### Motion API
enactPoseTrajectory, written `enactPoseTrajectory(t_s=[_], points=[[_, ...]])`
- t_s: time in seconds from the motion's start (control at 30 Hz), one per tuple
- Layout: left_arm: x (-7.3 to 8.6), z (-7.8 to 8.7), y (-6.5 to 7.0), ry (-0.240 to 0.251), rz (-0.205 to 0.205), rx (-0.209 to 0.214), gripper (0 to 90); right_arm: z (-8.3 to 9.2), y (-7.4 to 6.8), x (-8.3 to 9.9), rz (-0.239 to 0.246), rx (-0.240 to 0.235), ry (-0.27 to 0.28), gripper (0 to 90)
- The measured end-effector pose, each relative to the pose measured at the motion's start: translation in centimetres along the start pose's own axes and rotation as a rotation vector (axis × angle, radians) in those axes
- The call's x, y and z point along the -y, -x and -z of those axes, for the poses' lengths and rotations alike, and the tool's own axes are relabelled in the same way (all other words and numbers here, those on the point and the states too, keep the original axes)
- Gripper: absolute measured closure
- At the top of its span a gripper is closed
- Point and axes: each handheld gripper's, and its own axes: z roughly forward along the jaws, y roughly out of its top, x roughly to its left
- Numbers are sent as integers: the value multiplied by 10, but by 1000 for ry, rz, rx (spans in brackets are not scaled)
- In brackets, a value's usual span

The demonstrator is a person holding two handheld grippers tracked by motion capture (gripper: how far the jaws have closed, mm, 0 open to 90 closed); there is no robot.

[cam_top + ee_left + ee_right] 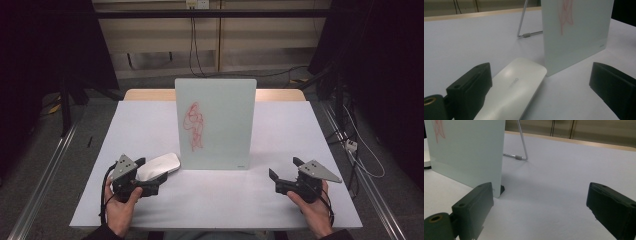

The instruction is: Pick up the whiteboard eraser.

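Observation:
A pale glass board stands upright mid-table, with a red scribble on its left half. A white oblong eraser lies flat at the board's lower left corner. My left gripper is open around the eraser's near end. In the left gripper view the eraser rests against the left jaw while the right jaw stands well apart, and the board rises just beyond. My right gripper hovers open and holds nothing, near the board's lower right corner.
The white table has a wooden strip along its far edge. A thin metal stand props the board from behind. Cables hang from the back wall and run over the floor on the right, and metal rails flank the table.

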Motion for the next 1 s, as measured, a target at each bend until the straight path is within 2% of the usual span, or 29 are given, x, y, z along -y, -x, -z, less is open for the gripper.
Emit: enactPoseTrajectory(t_s=[0.23,0.43,0.47,0.6,0.73,0.8,0.87,1.0], points=[[0,-1,0,-3,-11,1,49,-1,1,0,0,-6,-16,70],[0,-3,-1,4,-44,18,70,-1,1,0,-17,-14,-21,61],[0,-3,-2,-10,-40,31,71,-1,1,0,-17,-14,-21,63],[-3,-2,-2,-15,-35,43,71,-2,1,0,-19,-18,-21,63],[-7,-2,-5,-23,-7,56,67,-2,2,0,-17,-19,-23,63],[-9,0,-7,-25,-17,53,61,-2,2,0,-21,-20,-24,63],[-10,1,-8,-25,-7,69,53,-2,1,0,-20,-22,-25,63],[-11,2,-11,-42,-18,93,45,-2,1,-1,-13,-24,-23,63]])
